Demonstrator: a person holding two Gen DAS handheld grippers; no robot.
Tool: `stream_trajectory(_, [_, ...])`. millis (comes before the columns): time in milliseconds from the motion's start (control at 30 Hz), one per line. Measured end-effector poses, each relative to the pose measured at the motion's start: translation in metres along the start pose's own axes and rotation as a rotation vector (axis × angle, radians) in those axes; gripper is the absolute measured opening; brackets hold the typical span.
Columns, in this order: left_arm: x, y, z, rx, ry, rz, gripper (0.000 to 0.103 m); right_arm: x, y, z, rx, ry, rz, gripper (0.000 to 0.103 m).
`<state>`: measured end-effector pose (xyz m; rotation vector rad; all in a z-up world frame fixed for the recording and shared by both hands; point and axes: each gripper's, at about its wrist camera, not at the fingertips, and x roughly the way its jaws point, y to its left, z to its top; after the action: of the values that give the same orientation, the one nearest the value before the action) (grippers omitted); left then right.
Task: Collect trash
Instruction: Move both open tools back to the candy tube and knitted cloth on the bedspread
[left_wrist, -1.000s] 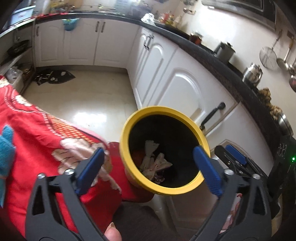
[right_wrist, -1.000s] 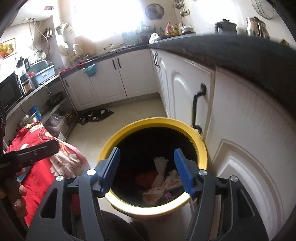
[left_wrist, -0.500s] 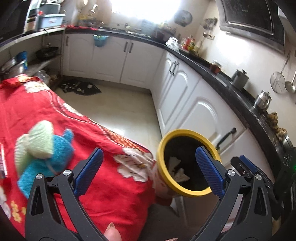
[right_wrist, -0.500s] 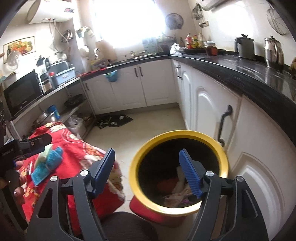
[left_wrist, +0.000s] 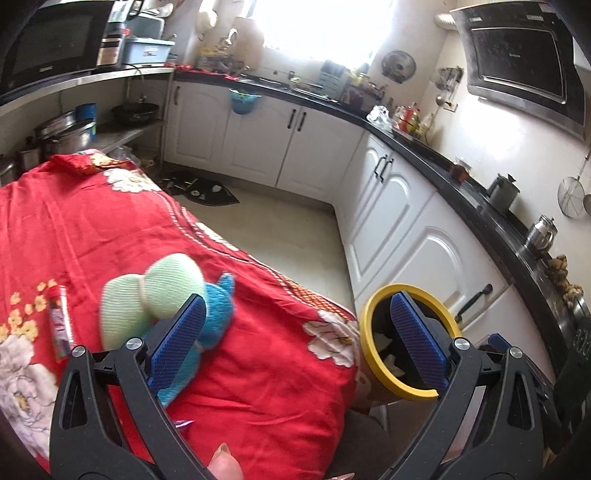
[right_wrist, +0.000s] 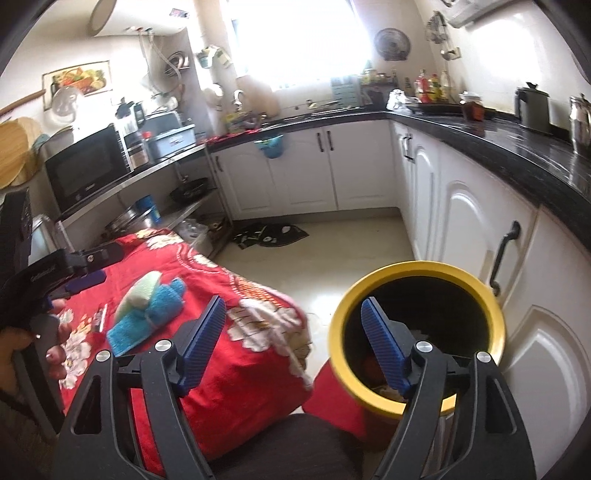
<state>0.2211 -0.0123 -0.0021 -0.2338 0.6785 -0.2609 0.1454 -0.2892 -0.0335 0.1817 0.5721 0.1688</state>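
While both claws stand open and empty, the right claw (right_wrist: 291, 339) having just widened, the wrapper (left_wrist: 59, 321) lies lengthwise near the tabletop's left edge, nearer the left claw (left_wrist: 295, 336) than the yellow-rimmed bin (right_wrist: 417, 273).

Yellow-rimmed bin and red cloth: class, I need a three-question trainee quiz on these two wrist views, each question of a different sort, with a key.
1. True or false: the yellow-rimmed bin already holds some trash.
2. Which lies on the red cloth beside the green and blue knitted bundle?
A. a small wrapper
B. a kettle
C. a plate
3. Fill in: the jaws of the left gripper and the right gripper hold ____.

Key
1. true
2. A
3. nothing; both are open
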Motion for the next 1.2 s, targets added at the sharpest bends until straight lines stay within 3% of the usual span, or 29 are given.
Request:
stream_trajectory(600, [-0.040,0.079,-0.005,-0.106,-0.048,0.118,0.092,0.020,0.071,-0.001,-0.112,0.047,0.122,0.076])
stream_trajectory(1200, [-0.059,0.157,-0.022,-0.237,-0.060,0.232,0.092,0.077,0.135,-0.004,-0.157,0.157,0.246,0.076])
